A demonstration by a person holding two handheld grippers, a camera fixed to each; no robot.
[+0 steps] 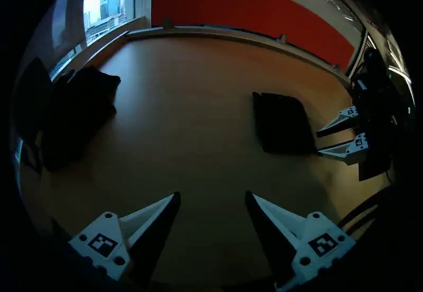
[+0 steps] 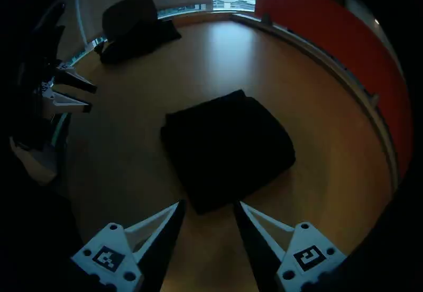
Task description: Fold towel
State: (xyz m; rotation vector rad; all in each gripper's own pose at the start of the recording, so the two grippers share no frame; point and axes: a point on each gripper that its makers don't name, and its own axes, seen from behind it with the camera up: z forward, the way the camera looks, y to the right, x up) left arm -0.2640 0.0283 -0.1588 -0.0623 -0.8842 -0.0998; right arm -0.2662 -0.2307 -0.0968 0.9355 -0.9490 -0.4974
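Note:
A dark towel (image 2: 227,146) lies folded into a thick rectangle on the wooden table (image 2: 317,117). In the right gripper view my right gripper (image 2: 210,207) stands open just short of the towel's near corner, holding nothing. The left gripper view shows the same towel (image 1: 283,122) at mid right, with the right gripper (image 1: 320,144) at its right edge. My left gripper (image 1: 212,199) is open over bare table, well away from the towel. It appears far left in the right gripper view as the left gripper (image 2: 90,97).
A dark heap of cloth (image 1: 79,107) sits at the table's left side near the window; it appears as the dark heap (image 2: 135,27) at the far end in the right gripper view. A red wall panel (image 1: 254,11) runs behind the table's far edge.

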